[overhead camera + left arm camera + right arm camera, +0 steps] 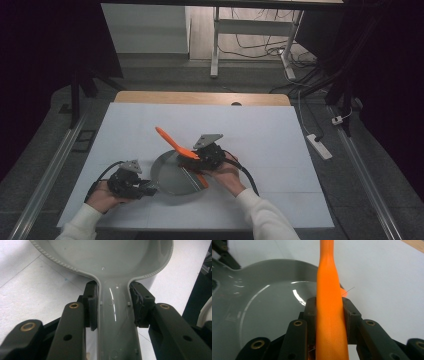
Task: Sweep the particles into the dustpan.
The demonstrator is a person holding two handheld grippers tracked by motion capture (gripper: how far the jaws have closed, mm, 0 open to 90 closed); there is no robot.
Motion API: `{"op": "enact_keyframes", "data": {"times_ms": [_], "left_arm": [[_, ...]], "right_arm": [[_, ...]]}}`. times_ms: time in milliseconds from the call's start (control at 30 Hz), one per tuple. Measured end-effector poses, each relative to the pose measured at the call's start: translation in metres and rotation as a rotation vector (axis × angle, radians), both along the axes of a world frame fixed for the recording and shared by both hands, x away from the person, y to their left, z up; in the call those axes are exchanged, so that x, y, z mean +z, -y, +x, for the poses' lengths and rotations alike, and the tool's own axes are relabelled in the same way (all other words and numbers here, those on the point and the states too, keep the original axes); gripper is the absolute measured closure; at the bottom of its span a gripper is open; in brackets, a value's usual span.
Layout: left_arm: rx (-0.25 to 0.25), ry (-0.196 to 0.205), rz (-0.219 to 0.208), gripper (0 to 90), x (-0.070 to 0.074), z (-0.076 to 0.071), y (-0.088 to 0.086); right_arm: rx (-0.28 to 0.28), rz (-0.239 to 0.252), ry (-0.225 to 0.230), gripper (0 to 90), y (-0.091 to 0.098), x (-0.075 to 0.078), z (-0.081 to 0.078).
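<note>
We hold a gripper in each hand over the white table [260, 125]. Our left hand [102, 196] sits low near the front edge, with the wrist close to the table. The left gripper [150, 187] points sideways toward the middle of the table. Its two pads [92, 305] are squeezed tight on the handle of the grey pan [110, 255], one on each side, right where the handle meets the round part. The pan [175, 175] sits on the table between our two hands.

Our right hand [225, 172] reaches in from the other side, above the pan's far edge. The right gripper [192, 159] is pinched on the handle of the orange spatula [329, 300]. The spatula's handle [169, 138] sticks up and away to the left, tilted, over the table behind the pan. Its other end [202, 180] shows below the gripper, over the pan.
</note>
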State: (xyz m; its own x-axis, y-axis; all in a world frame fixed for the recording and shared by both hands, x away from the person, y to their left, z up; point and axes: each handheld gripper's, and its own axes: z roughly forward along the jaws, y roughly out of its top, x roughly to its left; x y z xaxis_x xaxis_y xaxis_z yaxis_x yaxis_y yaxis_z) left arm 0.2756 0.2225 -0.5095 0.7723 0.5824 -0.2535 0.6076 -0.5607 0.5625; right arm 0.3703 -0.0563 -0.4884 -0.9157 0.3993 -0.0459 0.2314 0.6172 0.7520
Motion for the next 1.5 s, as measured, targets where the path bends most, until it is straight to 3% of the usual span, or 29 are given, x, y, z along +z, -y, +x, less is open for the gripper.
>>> {"op": "enact_keyframes", "data": {"times_ms": [167,467,800,1067,1500], "left_arm": [[0.0,0.0,0.0,61.6,0.0,0.0,0.0],[0.002,0.002,0.001,61.6,0.0,0.0,0.0],[0.005,0.002,0.0,61.6,0.0,-0.001,0.001],[0.005,0.0,0.0,61.6,-0.001,-0.001,0.001],[0.005,0.0,-0.001,61.6,-0.001,-0.001,0.001]], "right_arm": [[0.022,0.02,0.012,70.2,-0.004,0.005,-0.005],[-0.065,0.061,0.036,70.1,0.018,0.019,0.005],[-0.116,0.023,0.052,70.1,0.03,0.014,0.012],[-0.14,0.002,0.054,70.2,0.037,0.01,0.007],[-0.188,-0.026,0.024,70.2,0.05,0.003,0.0]]}}
